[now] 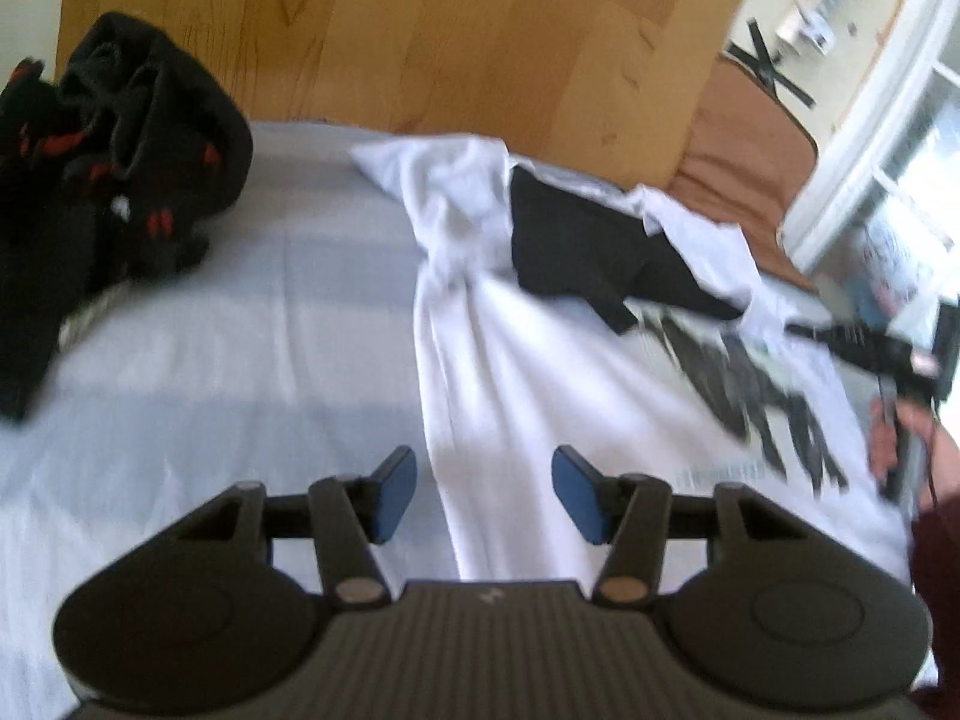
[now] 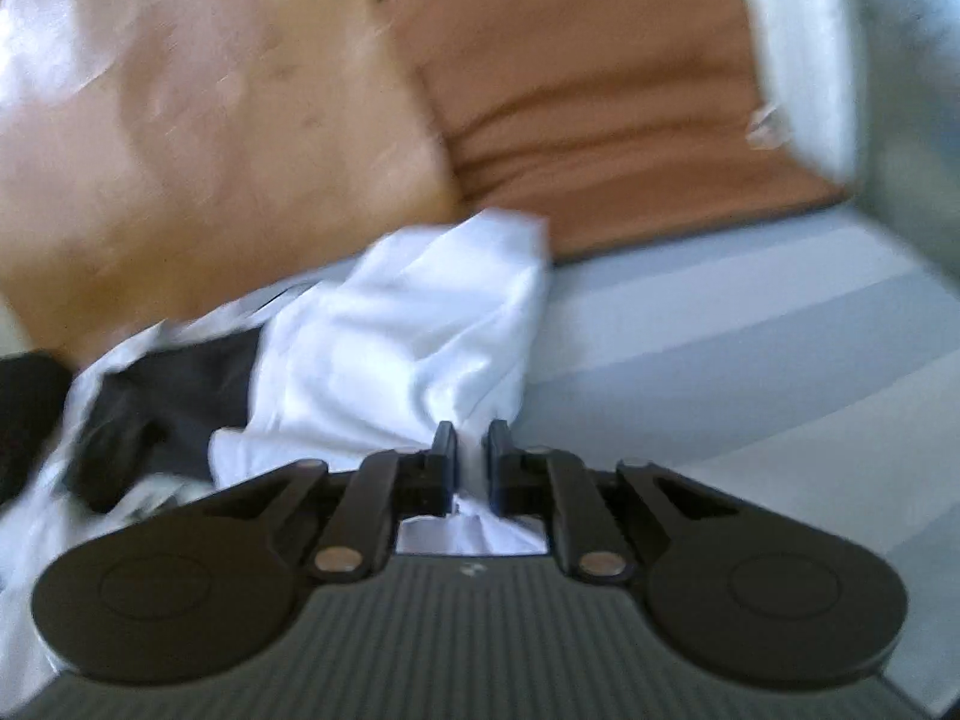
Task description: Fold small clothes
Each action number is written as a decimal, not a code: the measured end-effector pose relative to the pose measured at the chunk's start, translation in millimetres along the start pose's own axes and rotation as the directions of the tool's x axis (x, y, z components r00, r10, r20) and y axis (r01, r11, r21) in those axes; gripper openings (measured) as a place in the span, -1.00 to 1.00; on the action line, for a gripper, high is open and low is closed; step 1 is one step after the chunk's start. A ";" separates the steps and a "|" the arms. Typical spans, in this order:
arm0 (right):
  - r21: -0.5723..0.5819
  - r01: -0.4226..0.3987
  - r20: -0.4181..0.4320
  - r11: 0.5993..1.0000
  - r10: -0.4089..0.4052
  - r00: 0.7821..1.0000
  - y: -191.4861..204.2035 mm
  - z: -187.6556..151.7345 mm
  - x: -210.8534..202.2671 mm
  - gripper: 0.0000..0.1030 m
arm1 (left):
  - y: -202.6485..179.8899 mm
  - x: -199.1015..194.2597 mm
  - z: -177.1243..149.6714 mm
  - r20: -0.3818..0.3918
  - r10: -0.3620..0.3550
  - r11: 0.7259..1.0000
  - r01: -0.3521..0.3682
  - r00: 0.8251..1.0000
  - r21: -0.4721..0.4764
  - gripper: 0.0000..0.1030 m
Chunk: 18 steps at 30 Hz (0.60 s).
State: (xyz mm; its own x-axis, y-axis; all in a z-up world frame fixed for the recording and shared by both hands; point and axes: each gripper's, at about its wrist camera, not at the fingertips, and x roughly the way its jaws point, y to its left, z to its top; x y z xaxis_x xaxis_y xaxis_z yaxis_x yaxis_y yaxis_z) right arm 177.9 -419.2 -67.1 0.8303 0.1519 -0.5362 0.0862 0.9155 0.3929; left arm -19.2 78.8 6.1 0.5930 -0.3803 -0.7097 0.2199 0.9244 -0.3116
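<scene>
R gripper clenched on white tee edge, cloth bunched between pads. L gripper released, empty, over tee's near end on bed. Tee runs lengthwise away from L, toward headboard; L nearer free edge.

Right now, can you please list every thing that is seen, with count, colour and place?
T-shirt: one, white with black print, centre of bed.
Black garment: one, lying on the T-shirt.
Clothes pile: one, black with red marks, left on bed.
Bed sheet: one, pale blue-grey, under all.
Headboard: one, light wood, behind.
Pillow: one, brown, beside headboard.
Left gripper: open, above T-shirt.
Right gripper: shut on T-shirt.
</scene>
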 end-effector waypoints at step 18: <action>0.074 -0.384 0.059 0.920 0.380 0.923 -87.2 -112.6 -188.3 -0.01 | -10.1 -112.2 -142.2 0.035 -0.144 0.990 0.144 0.989 0.001 0.13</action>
State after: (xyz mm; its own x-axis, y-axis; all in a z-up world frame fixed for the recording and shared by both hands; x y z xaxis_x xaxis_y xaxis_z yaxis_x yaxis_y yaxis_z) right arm -47.9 -485.7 -84.5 0.8318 0.4661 -0.3015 -0.1983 0.7568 0.6228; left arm -198.1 108.1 -1.0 0.5818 -0.5083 -0.6349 0.3040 0.8600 -0.4100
